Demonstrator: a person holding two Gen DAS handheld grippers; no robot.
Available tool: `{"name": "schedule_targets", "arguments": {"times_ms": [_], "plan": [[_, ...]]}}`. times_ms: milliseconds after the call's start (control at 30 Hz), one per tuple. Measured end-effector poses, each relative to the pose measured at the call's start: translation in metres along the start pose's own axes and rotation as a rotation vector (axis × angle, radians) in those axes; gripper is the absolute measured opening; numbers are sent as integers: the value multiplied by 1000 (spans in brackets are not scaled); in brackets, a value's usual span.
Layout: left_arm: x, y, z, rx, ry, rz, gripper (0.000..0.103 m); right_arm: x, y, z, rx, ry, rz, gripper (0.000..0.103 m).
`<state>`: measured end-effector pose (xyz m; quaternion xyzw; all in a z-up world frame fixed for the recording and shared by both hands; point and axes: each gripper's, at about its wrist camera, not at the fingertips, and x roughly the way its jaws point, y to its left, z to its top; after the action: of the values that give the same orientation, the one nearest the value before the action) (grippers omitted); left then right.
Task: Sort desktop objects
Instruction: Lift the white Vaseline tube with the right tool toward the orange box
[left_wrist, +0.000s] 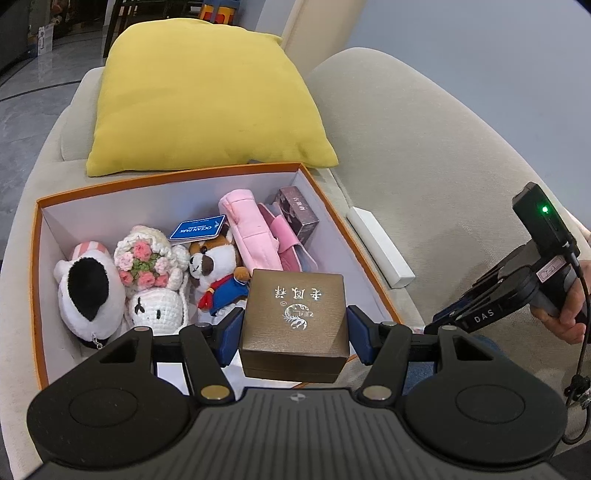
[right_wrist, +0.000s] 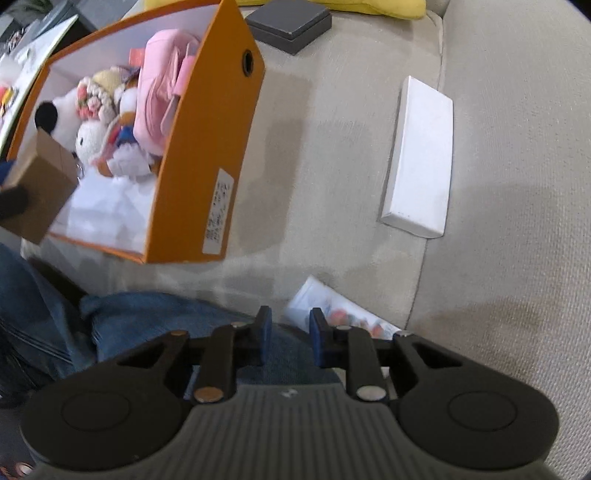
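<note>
So the left gripper (left_wrist: 293, 328) is clamped on a brown box (left_wrist: 295, 325), pads pressed on both its sides, holding it over the near end of the orange bin (left_wrist: 354, 236). The bin sits on a beige sofa (left_wrist: 424, 147) and is already pretty stuffed: plush toys (left_wrist: 90, 291), a pink pouch (left_wrist: 247, 229), a small purple box (left_wrist: 297, 214).

The right gripper (right_wrist: 288, 341) has nothing in it, jaws partway apart, pointing straight down over the person's jeans (right_wrist: 166, 325). Just past its tips a plastic packet (right_wrist: 332, 306) lies at the cushion edge. A white box (right_wrist: 419, 158) lies on the sofa beside the bin, and a dark grey box (right_wrist: 290, 22) sits further back near the yellow pillow (left_wrist: 207, 99).

What could go wrong, as I see it:

- The brown box looks heavy-ish, and it's smooth. Let go from this height and it could land on the plush and tip, or bounce onto the bin rim.
- The only bare floor in the bin is right below it, so drifting forward squashes the toys.
- The sofa's soft, so any shove on the bin wall could tilt the whole thing.
- The packet's thin and half off the cushion edge, so a sloppy pinch could push it off the cushion.
</note>
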<state>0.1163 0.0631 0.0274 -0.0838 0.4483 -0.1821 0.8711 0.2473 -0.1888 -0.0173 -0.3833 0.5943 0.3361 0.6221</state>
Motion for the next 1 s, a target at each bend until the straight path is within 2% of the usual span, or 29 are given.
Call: {"name": "schedule_targets", "arguments": {"times_ms": [67, 167, 300, 367, 500, 633, 867, 1000], "plan": [[0, 1, 0, 1, 5, 5, 69, -6, -4, -1, -20, -18, -24, 49], [1, 3, -1, 2, 10, 7, 69, -6, -15, -2, -71, 11, -111, 49], [3, 4, -1, 0, 16, 3, 69, 5, -40, 1, -103, 85, -123, 49], [6, 2, 0, 5, 24, 8, 69, 18, -45, 3, -170, 138, -142, 49], [10, -1, 3, 12, 33, 16, 69, 45, -43, 2, -326, 261, -102, 48], [13, -2, 8, 12, 38, 27, 69, 68, -33, -2, -468, 330, -98, 48], [16, -3, 12, 9, 38, 43, 69, 105, -23, -13, -565, 390, -157, 52], [16, -4, 12, 11, 34, 41, 69, 114, -23, -19, -559, 398, -160, 53]]}}
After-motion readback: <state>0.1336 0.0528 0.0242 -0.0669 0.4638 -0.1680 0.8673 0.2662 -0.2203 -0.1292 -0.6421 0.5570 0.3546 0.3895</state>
